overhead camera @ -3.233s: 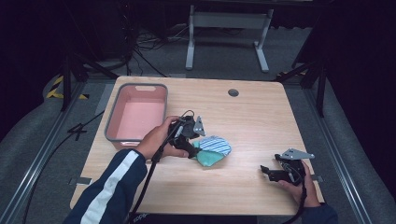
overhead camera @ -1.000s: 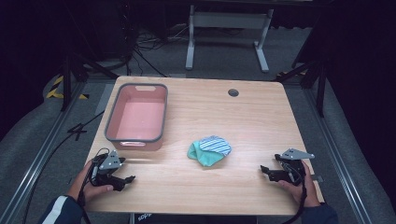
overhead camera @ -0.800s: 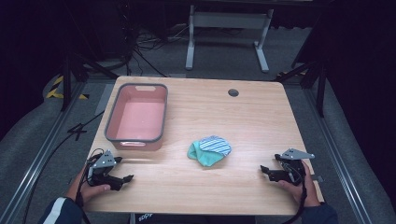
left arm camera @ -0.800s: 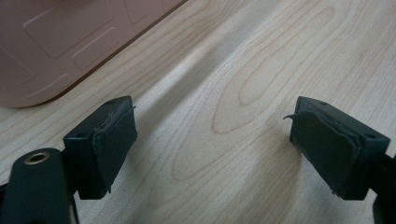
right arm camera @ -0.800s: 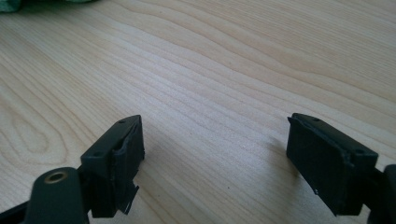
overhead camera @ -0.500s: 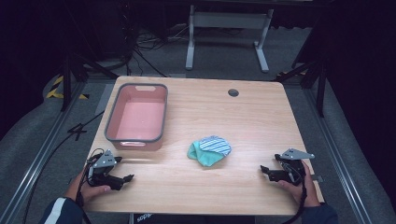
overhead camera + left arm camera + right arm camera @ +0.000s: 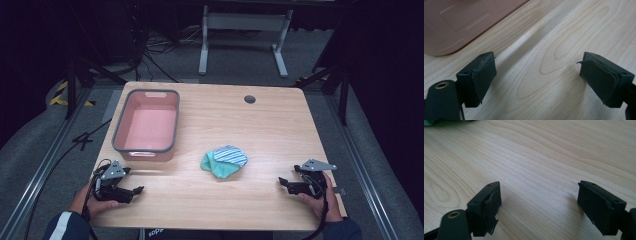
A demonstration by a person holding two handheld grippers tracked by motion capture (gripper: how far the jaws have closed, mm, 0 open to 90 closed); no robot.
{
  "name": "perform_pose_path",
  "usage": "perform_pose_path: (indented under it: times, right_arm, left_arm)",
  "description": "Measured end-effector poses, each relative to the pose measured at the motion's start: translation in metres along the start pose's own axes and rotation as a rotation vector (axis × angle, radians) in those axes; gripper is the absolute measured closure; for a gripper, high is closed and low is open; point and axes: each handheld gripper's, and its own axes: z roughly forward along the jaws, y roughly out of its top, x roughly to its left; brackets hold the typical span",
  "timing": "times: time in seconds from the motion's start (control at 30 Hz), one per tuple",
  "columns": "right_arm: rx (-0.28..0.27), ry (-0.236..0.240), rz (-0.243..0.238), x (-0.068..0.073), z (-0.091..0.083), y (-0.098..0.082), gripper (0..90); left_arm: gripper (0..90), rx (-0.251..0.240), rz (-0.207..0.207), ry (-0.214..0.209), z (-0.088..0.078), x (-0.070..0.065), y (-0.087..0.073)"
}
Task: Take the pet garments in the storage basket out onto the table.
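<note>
The cloth (image 7: 224, 161), a small folded bundle in green with a blue-and-white striped face, is seen lying on the table (image 7: 270, 125) a little toward the near edge from the middle, just off the near right corner of the pink bin (image 7: 146, 126). It is touched by nothing.

By the look of it, a light, soft, limp thing is to be expected: no weight to speak of, no risk of breakage, little slip against rubber pads. Shape will not be kept once it is lifted; the folds are likely to fall open and hang. A pinch is best taken where the layers are stacked thick, on the raised striped fold or at the green edge on the bin's side, so that several layers are caught at once rather than one loose flap.

No clear point or heading is shown by the bundle. Its long axis, as far as can be judged, runs roughly along the near edge, tipped slightly, with the striped part toward the right edge and the plain green toward the left.

The left gripper (image 7: 131, 190) is held at the near left corner, its jaws spread wide and just opened further, bare wood between them. The right gripper (image 7: 283, 182) is held near the near right corner, jaws likewise wide apart, nothing gripped.
</note>
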Motion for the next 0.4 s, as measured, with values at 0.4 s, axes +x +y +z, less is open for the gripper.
perform_pose_path:
  times: [0.4]
  right_arm:
    - [0.000,0.000,0.000,0.0001,0.0000,0.0000,19.7]
  left_arm:
    - [6.1,0.018,-0.033,0.026,0.0010,-0.0006,0.0008]
